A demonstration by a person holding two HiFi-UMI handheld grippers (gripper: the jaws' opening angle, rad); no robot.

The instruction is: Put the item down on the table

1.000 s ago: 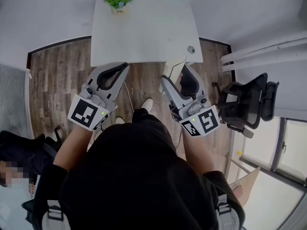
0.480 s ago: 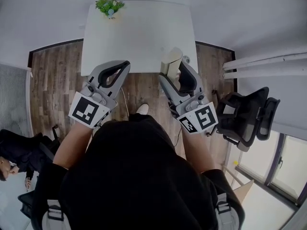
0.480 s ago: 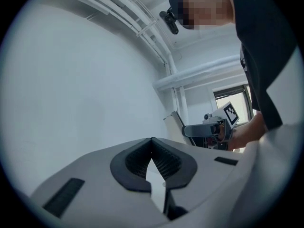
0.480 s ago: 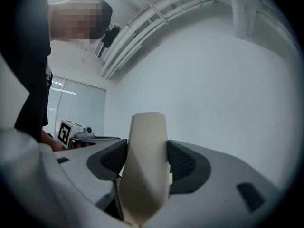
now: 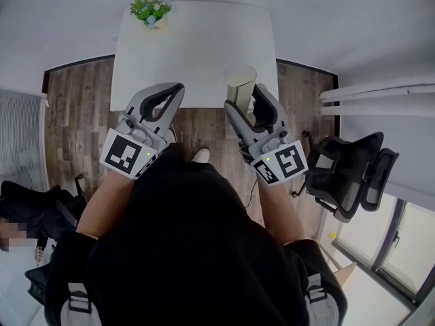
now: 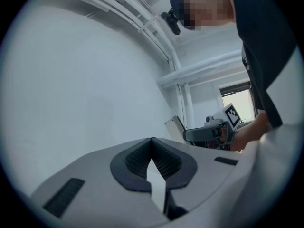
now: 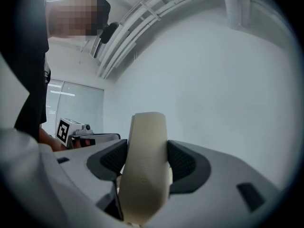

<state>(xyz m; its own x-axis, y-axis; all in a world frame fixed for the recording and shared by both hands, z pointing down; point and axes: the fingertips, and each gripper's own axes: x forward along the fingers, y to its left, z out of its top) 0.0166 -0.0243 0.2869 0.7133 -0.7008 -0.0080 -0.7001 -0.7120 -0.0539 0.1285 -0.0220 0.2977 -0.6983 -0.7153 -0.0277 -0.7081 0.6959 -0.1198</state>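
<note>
A: Where is the thing that has to go down?

B: The cream-coloured, smooth rounded block stands upright between the fingers of the right gripper, which clamp it from both sides. In the head view it is just right of the frame's centre, over the near edge of the white rectangular bench.

A: And the other gripper?

B: The left gripper has its fingers pressed together with nothing between them. It hovers left of centre, by the same near edge, and I can't tell whether it touches the top.

A: How should the placing go?

B: I'd carry the block a little further in, so it doesn't end up on the very edge. Then lower it upright until it rests, part the fingers gently and draw straight back. It looks tall and narrow, so a sideways nudge on release could tip it.

A: Is anything in the way?

B: The only thing I see on the top is a small green potted plant at the far left corner, upper left of the frame, well apart from the block. Round about there is dark wood plank floor, a black office chair at the right, a plain white wall, and another person in dark clothes at the lower left edge.
</note>
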